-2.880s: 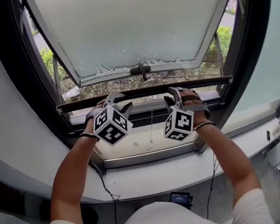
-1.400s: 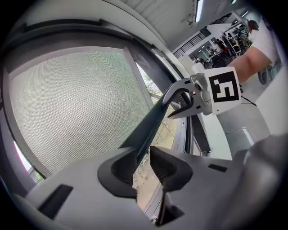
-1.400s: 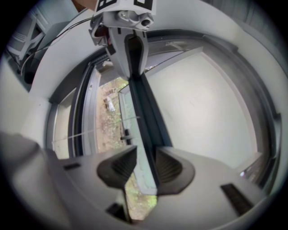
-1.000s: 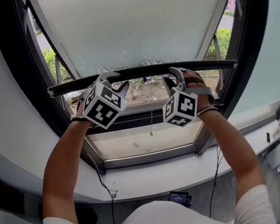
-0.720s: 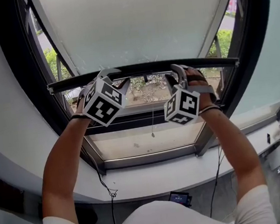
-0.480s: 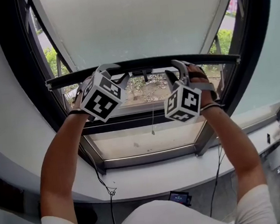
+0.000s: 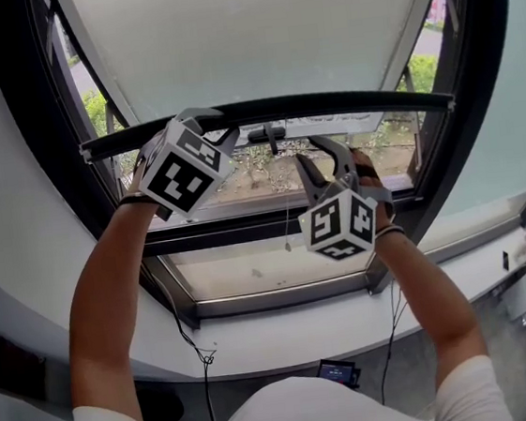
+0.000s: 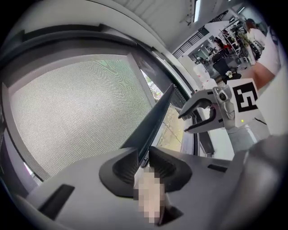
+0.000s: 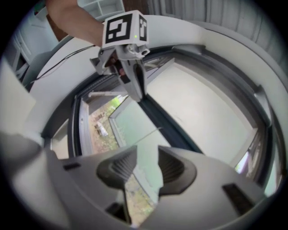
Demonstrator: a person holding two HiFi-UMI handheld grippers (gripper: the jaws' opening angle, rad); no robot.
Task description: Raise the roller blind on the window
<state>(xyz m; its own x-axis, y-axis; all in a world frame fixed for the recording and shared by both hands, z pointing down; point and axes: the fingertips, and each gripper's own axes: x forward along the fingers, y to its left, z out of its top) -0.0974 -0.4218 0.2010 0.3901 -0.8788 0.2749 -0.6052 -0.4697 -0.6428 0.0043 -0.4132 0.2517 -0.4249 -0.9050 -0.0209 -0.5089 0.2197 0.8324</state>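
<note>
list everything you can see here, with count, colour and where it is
blind: one, pale grey, upper window
bar: one, black, along the blind's bottom edge
window frame: one, black, round the glass
handle: one, dark, under the bar's middle
cord: one, thin, pale, hanging mid-window
sill: one, white, below the window
cables: two, black, hanging under the sill
shrubs: several, green, outside
left tongs: one, grey, jaws just been closing, shut on the bar's left part
right tongs: one, grey, open, empty, below the bar
arms: two, bare, reaching up to the tongs
</note>
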